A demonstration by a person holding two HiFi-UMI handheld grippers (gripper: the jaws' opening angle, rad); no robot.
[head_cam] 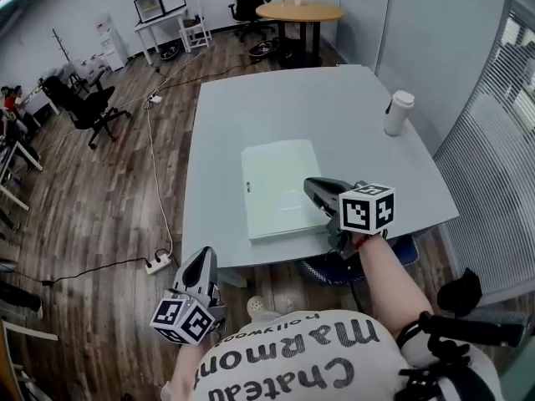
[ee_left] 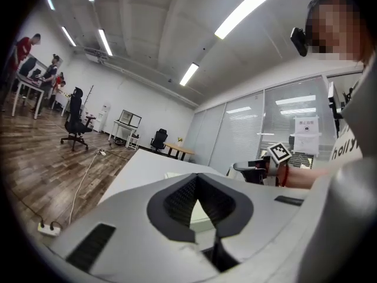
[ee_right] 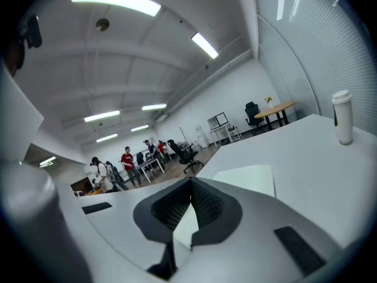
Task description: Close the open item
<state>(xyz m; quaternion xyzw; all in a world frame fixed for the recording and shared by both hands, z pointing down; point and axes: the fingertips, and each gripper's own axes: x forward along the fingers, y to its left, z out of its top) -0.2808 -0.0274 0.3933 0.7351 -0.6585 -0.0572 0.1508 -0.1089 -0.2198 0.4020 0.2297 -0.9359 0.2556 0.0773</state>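
Pale green folder [head_cam: 276,182] lies flat at centre frame on the grey table [head_cam: 334,115], apparently already closed. Right gripper [head_cam: 311,187] hovers over its lower right corner, jaws pressed together and empty, likely placed to press the cover. Left gripper [head_cam: 203,261] hangs off-table at lower left, jaws together, seemingly idle.

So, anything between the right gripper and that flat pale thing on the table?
Nothing visible. The right gripper, jaws shut, hangs over the near right corner of the flat pale item; the lidded cup stands apart.
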